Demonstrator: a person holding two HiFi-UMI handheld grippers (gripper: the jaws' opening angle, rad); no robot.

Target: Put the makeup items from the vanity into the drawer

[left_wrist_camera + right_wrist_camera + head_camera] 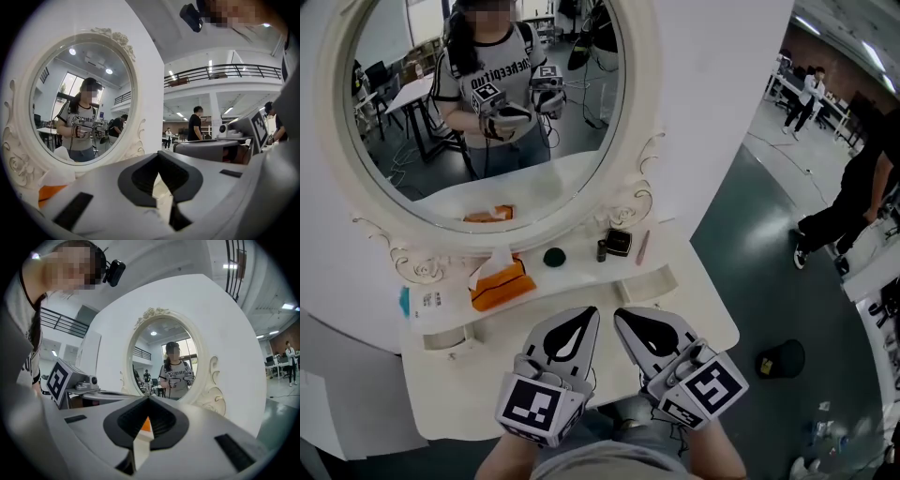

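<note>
Left gripper (587,315), right gripper (622,317): my jaws closed, empty, carried side by side, I judge for approach. Makeup at twelve o'clock on the vanity (450,394) shelf: black compact (619,243), round pot (554,256), pink pencil (643,247).

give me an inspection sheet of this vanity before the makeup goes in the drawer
surface: white vanity; the items sit on its raised shelf under the mirror.
job's things: round dark pot, small dark bottle, black compact and pink stick, all on the shelf, none held.
clutter: orange tissue box and white packet at the shelf's left.
grippers: left gripper and right gripper shut, empty, side by side over the vanity's front.
cables: nothing seen on the vanity; a thin line on the floor may be one.
surroundings: black cap on the floor, person in black at right.
</note>
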